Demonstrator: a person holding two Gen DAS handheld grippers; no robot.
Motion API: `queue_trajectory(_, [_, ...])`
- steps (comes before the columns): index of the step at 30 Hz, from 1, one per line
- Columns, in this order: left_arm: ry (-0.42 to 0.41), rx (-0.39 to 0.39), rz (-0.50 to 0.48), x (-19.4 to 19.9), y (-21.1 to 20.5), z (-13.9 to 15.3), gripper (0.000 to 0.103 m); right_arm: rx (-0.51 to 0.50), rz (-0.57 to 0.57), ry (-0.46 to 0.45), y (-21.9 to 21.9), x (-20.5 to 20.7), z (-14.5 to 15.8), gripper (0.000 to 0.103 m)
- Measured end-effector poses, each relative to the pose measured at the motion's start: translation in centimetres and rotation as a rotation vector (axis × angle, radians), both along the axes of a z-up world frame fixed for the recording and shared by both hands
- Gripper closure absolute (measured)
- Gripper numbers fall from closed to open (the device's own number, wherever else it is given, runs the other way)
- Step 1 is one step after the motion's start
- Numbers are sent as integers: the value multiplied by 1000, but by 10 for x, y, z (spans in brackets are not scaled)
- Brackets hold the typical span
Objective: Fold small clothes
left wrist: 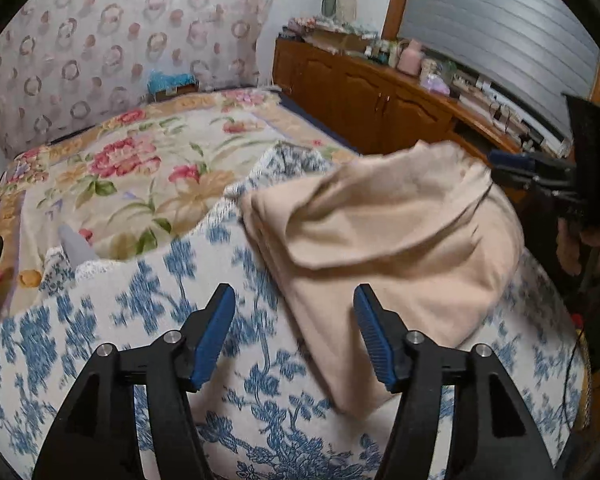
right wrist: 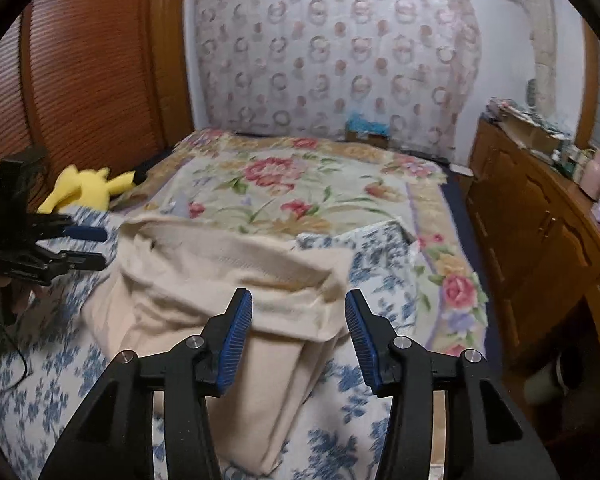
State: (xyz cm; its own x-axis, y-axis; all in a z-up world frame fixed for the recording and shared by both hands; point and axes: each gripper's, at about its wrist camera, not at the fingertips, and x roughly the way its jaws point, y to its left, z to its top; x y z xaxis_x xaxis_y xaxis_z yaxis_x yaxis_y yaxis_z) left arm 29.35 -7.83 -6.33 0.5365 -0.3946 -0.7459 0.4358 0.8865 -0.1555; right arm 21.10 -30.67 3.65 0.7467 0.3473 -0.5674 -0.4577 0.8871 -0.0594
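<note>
beige garment (left wrist: 380, 240) half folded on the blue-flowered cloth (left wrist: 140, 320), both tongs released.

its top flap is doubled over, seemingly mid-fold. the left gripper (left wrist: 294, 336) and right gripper (right wrist: 298, 338) hover near it, spread wide and holding nothing. blur hides the garment's type; its near end is cut off behind the fingers.

The left gripper (left wrist: 294, 336) hovers above the bed with its jaws spread wide, nothing between the blue pads (left wrist: 212, 340). The right gripper (right wrist: 299, 340) is likewise held over the bed, its jaws parted and holding nothing. Each gripper appears at the side of the other's view, gripped by a hand (left wrist: 576, 244).
</note>
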Motion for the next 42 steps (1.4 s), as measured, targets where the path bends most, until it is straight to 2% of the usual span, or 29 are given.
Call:
queue_trajectory(5, [17,24,-2,7,-6,-9,40,-31,42,11,11,-7,-3,53])
queue_trajectory(8, [-2,29,-4,21,-11,-7,40,-114,38,3,19,-6,-6,53])
queue_trajectory(10, [-11,66,-2,33,-17,-8,40,-155,39,11,23,3,-11,53])
queue_trajectory(15, [-45,64,16,56,-20,-2,40,-147,44,-19,25,21,2,53])
queue_trajectory(17, [-52,65,26,61,-19,-1,40,-147,63,-35,26,26,6,66])
queue_trajectory(19, [-61,67,38,65,-18,0,40,-136,89,-34,24,31,6,92])
queue_trajectory(20, [-67,69,45,67,-17,0,40,-124,102,-32,21,33,8,96])
queue_trajectory(22, [-69,78,69,71,-15,1,40,-93,101,-48,15,37,13,100])
queue_trajectory(24, [-66,55,91,75,-10,2,40,-80,38,-48,5,42,9,102])
queue_trajectory(26, [-77,22,134,77,-2,6,41,-62,-19,-50,-1,48,8,102])
queue_trajectory(28, [-104,23,171,78,4,11,41,-55,-87,-54,-10,54,7,102])
queue_trajectory(32, [-104,7,182,77,12,16,41,-58,-176,-35,-17,62,5,102])
queue_trajectory(35, [-99,1,168,72,11,16,41,-48,-165,-22,-18,54,7,92])
queue_trajectory(36, [-93,-3,158,69,10,14,41,-54,-168,-20,-17,52,8,81])
queue_trajectory(37, [-86,-6,150,68,9,12,41,-54,-170,-21,-17,49,9,64])
queue_trajectory(38, [-77,-9,140,66,7,10,41,-45,-168,-23,-12,48,12,55])
queue_trajectory(39, [-66,-13,132,65,5,7,41,-26,-164,-18,-13,43,12,41])
queue_trajectory(40, [-55,-18,123,64,3,5,41,-11,-160,-7,-10,50,14,35])
queue_trajectory(42, [-37,-25,108,62,-1,1,41,10,-137,26,-12,49,10,33])
